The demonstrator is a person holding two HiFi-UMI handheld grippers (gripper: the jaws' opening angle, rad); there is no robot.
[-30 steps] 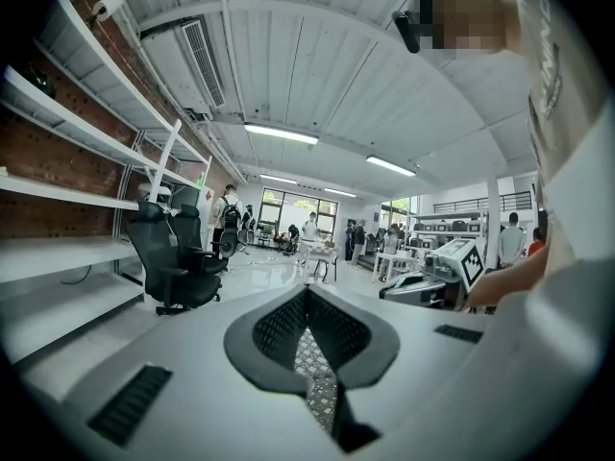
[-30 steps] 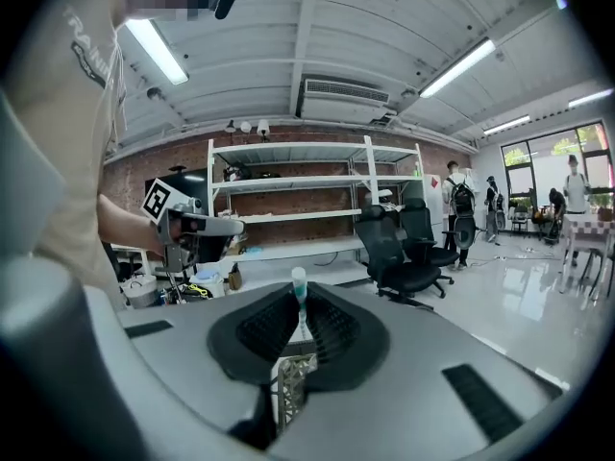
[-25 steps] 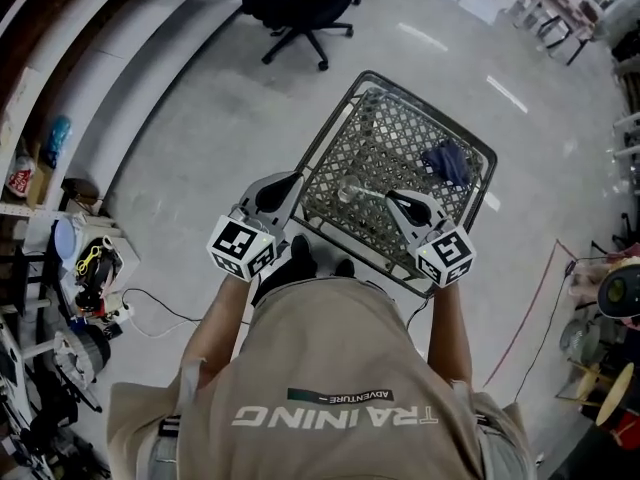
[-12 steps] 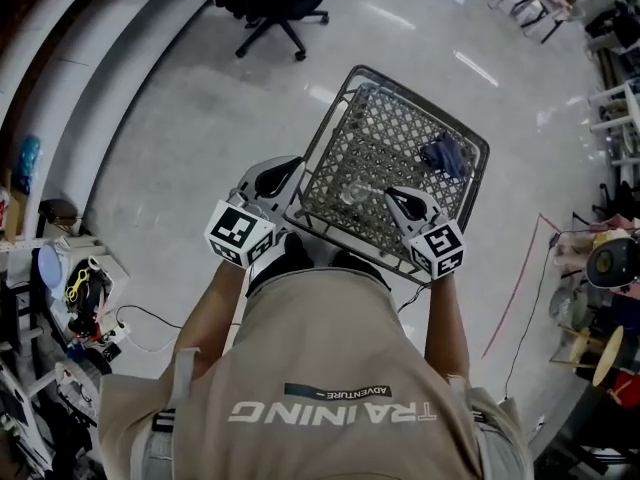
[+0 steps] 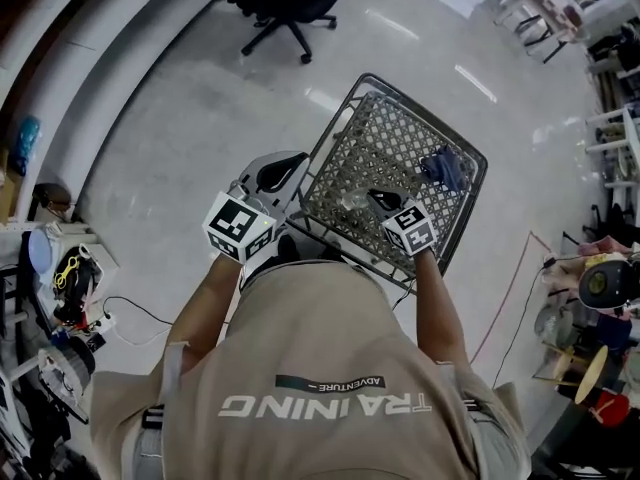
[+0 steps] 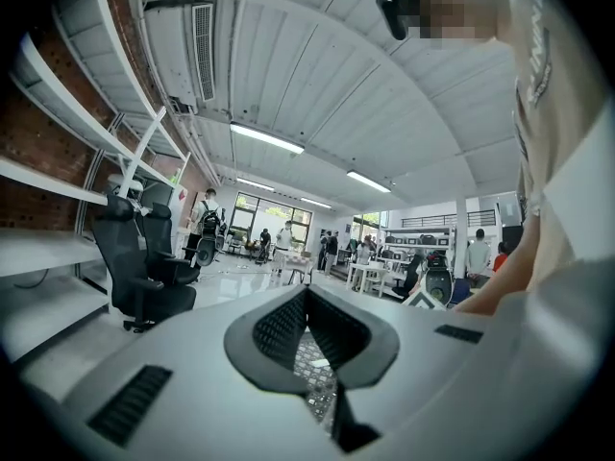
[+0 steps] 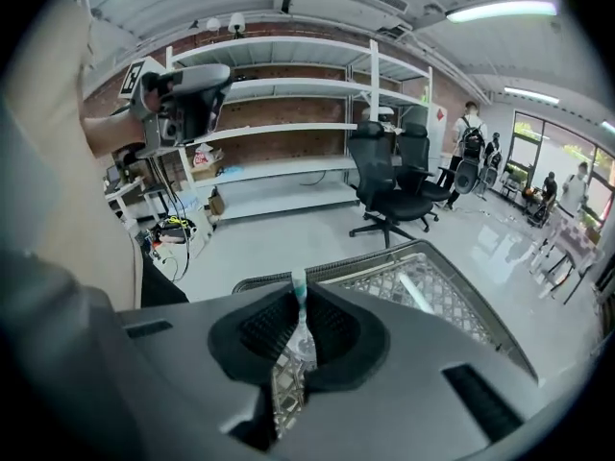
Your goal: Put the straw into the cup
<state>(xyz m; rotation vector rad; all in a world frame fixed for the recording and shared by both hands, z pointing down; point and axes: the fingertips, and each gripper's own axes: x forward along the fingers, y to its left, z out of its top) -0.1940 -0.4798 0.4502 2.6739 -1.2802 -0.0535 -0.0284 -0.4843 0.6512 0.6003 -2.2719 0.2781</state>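
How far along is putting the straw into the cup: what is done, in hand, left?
Done: the straw is clamped in the right gripper. In hand: that gripper tilts down into the cart, aimed at the clear cup. Left: the straw does not look seated in the cup yet; lower it in and release. The left gripper is shut, empty, beside the cart.

This looks like a big open workshop or lab hall (the far end is too small to be sure). A brick wall (image 7: pixel 288 144) is lined with white metal shelves (image 7: pixel 298 126). The ribbed ceiling (image 6: pixel 384 113) carries strip lights (image 6: pixel 269 138) above a polished floor (image 5: pixel 200 118). There are office chairs (image 7: pixel 389 195), work tables (image 6: pixel 370 272) and a heap of cables and gear (image 5: pixel 70 273).
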